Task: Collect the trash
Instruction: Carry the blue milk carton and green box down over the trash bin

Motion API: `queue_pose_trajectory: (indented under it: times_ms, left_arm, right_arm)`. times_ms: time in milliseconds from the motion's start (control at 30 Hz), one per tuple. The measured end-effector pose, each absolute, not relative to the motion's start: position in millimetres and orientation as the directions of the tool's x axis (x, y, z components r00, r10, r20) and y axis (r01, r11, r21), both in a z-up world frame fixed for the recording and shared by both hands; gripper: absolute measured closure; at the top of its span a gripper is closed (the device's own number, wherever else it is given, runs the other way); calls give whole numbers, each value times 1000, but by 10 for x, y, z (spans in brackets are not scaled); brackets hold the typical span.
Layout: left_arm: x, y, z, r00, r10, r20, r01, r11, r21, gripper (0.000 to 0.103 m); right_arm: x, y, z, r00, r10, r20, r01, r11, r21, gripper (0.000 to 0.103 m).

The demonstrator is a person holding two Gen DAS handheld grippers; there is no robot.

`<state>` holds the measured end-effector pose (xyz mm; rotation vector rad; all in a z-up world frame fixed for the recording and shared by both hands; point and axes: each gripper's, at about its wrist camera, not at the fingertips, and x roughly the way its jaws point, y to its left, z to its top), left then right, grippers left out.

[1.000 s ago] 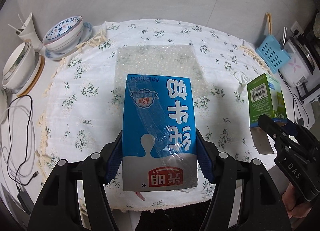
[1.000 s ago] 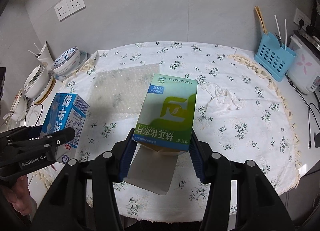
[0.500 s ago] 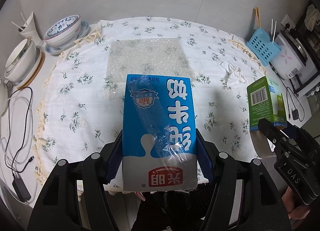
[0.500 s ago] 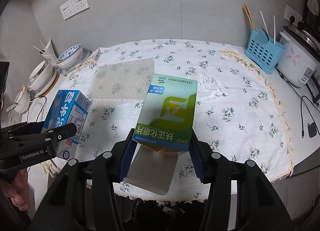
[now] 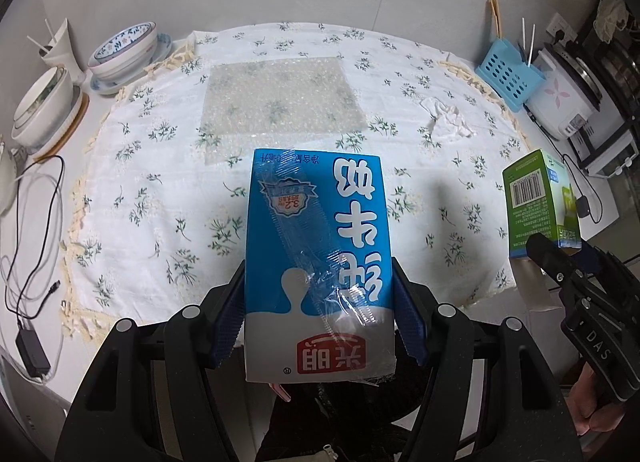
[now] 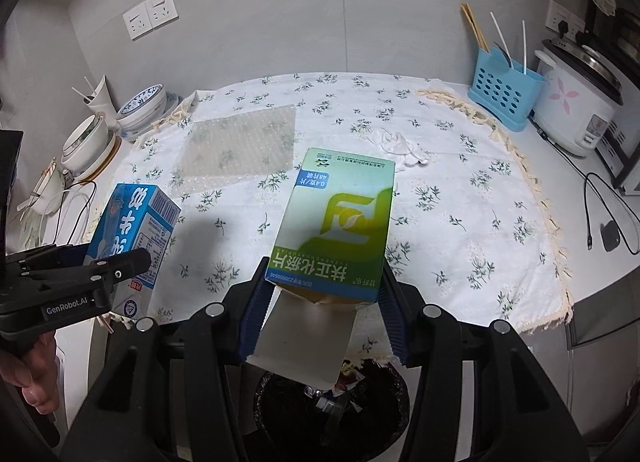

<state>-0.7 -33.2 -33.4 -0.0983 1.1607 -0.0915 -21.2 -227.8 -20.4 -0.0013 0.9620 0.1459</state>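
Floral tablecloth point(image 5: 132, 198) behind: left claw point(image 5: 318, 318) clamps the blue carton point(image 5: 318, 258); right claw point(image 6: 324, 308) clamps the green box point(image 6: 340, 222).

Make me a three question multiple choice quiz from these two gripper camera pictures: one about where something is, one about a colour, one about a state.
1. Where does the sheet of bubble wrap lie?
A. flat on the flowered tablecloth
B. in the blue utensil basket
C. on the rice cooker

2. What colour is the milk carton?
A. red and yellow
B. blue and white
C. all black

3. What state is the right gripper in?
A. open and empty
B. shut on the crumpled tissue
C. shut on the green box

Answers: 1 A, the sheet rests flat on the cloth in both views. 2 B, its face is blue with a white base. 3 C, both pads press the box's sides.
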Motion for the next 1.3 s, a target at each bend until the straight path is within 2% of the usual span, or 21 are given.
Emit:
queue_pose_trajectory:
  times_ms: [1000,1300]
  left_arm:
    - [-853,-1016,-793,325,-154,-933,92,987,-131,39]
    - [-1069,-1179,-1083,283,-151,-947,84,988,-132,39]
  right_arm:
    - [-1051,-2891,-624,488,84,-869,-71,996,57,54]
    - [-1261,-2990,-860,449,86,-889,-83,995,54,54]
